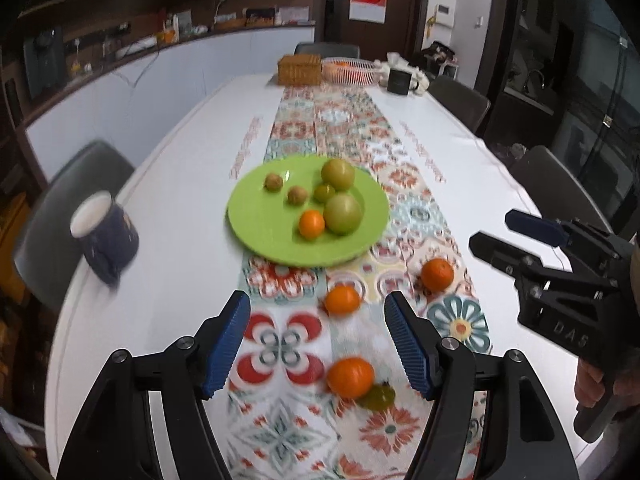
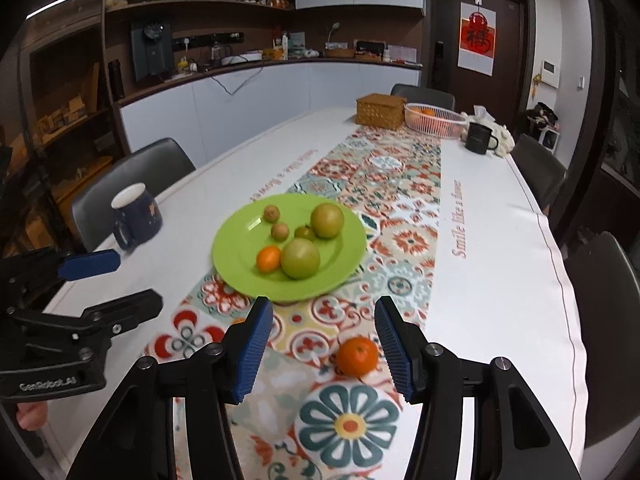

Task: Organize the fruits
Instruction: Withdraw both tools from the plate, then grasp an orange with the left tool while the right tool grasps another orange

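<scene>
Counting six fruits on the plate (image 1: 256,236); four wait near the counter's (image 1: 176,216) edge; both my left claw (image 1: 316,344) and right claw (image 2: 324,348) gape apart, empty.

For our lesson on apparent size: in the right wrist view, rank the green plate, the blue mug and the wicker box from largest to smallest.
1. green plate
2. blue mug
3. wicker box

The box stands farthest away, so its true rank against the mug is unsure.

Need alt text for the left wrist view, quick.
The open left tool hovers over a patterned table runner with three loose oranges and a small green fruit. Beyond sits a green plate holding six fruits; the right tool enters at right.
</scene>
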`<state>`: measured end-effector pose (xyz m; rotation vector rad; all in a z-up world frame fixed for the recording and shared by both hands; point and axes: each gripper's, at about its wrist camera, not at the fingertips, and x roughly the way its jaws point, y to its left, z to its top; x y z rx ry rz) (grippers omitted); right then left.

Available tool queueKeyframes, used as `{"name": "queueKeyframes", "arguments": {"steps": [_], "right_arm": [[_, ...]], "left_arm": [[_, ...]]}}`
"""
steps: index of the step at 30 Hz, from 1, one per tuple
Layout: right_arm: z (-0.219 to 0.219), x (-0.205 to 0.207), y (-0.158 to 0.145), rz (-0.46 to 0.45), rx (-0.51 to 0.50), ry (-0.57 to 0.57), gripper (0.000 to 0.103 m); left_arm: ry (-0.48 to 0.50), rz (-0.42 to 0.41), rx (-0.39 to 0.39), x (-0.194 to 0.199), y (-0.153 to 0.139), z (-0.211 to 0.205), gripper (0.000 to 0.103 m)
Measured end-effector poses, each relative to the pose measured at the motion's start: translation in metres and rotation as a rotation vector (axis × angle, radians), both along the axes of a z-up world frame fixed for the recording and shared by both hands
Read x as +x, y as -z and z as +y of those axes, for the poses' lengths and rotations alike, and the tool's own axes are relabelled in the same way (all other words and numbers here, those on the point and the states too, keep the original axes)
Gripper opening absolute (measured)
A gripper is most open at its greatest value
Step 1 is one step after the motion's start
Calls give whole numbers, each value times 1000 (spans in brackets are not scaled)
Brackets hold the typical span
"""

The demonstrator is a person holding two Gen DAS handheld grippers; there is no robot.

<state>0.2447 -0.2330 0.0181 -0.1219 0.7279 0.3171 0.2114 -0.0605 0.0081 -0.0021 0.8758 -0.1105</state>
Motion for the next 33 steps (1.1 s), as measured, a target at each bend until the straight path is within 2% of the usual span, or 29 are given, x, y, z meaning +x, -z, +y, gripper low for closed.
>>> {"name": "queueKeyframes", "arguments": {"steps": [11,17,19,23,29,31,33], "right_arm": [[-12,-6,37,89,-48,6,54],[-19,4,64,162,-48,25,54],[-20,7,71,178,-53,28,54],[-20,14,80,201,-55,37,54],[-18,27,90,221,-46,44,54],[-16,33,95,229,-47,44,54],[-15,39,100,241,-50,43,54]], "left_arm": [[-15,164,-21,-12,52,-9,69],[-7,196,-9,-9,67,-14,68],[-5,213,-15,-7,71,-14,61],[-8,240,-35,-1,78,-14,60],[-6,297,-101,8,91,-11,49],[3,303,-120,9,92,-12,42],[11,301,-115,11,92,-14,41]]}}
